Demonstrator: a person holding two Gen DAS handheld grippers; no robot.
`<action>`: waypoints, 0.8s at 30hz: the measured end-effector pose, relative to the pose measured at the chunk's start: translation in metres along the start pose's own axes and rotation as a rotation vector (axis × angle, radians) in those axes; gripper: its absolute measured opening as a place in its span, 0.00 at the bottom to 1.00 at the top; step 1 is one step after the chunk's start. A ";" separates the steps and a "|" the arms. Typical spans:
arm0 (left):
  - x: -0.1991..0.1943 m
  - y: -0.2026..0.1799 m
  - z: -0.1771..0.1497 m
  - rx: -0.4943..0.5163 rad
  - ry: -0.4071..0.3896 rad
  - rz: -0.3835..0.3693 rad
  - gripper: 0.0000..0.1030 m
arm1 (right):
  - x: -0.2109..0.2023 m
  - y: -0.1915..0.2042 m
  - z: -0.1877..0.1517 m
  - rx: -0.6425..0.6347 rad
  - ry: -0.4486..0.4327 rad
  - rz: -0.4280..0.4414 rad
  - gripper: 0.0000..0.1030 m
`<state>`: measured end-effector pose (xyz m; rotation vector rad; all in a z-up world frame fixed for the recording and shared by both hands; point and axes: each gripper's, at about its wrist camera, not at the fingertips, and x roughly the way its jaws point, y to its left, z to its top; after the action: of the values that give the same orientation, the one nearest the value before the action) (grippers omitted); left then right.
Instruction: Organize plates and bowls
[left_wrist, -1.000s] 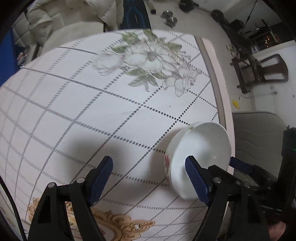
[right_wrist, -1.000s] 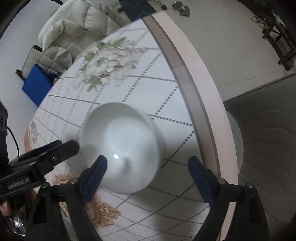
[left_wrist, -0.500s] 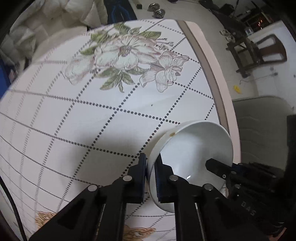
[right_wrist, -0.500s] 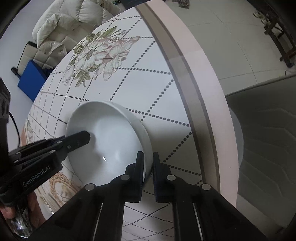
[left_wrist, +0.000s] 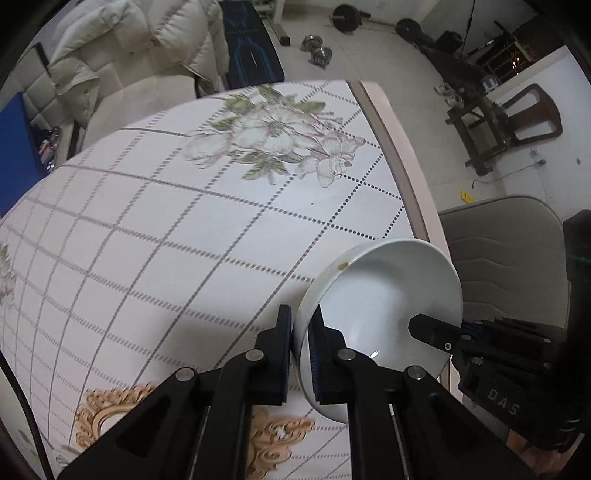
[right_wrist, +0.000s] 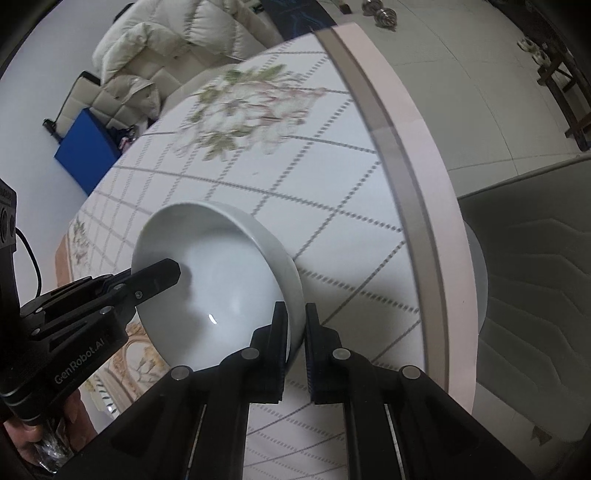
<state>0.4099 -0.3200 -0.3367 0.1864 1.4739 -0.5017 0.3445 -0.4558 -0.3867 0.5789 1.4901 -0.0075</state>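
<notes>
White glazed bowl (left_wrist: 388, 306) | my left tongs (left_wrist: 301, 354) and right tongs (right_wrist: 295, 343) both clenched on rim, 9 and 3 o'clock | stiff, slick, breakable | worktop (left_wrist: 147, 240) below

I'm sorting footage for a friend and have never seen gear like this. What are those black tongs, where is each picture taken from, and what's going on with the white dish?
No robot here: a person holds a two-finger grasping tool in each hand, and each carries a wide-angle camera looking along its fingers. That explains the curved, bulging look.

One picture comes from the left tool, the other from the right tool. Each also shows the other tool reaching in from the side.

Both are closed on opposite sides of the rim of one white bowl, one finger inside and one outside. The bowl is tilted, and appears lifted off the table.

Below is a round table with a dotted grid and printed flowers. Nothing else shows on it. A grey chair stands alongside.
</notes>
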 end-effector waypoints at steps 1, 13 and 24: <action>-0.010 0.005 -0.008 -0.006 -0.012 -0.002 0.06 | -0.004 0.007 -0.003 -0.010 -0.002 0.003 0.09; -0.093 0.077 -0.109 -0.052 -0.114 0.031 0.06 | -0.043 0.114 -0.093 -0.129 -0.034 0.051 0.09; -0.127 0.146 -0.213 -0.113 -0.140 0.043 0.07 | -0.027 0.200 -0.187 -0.198 0.000 0.062 0.10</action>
<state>0.2787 -0.0757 -0.2610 0.0919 1.3545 -0.3880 0.2377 -0.2234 -0.2850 0.4642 1.4522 0.1862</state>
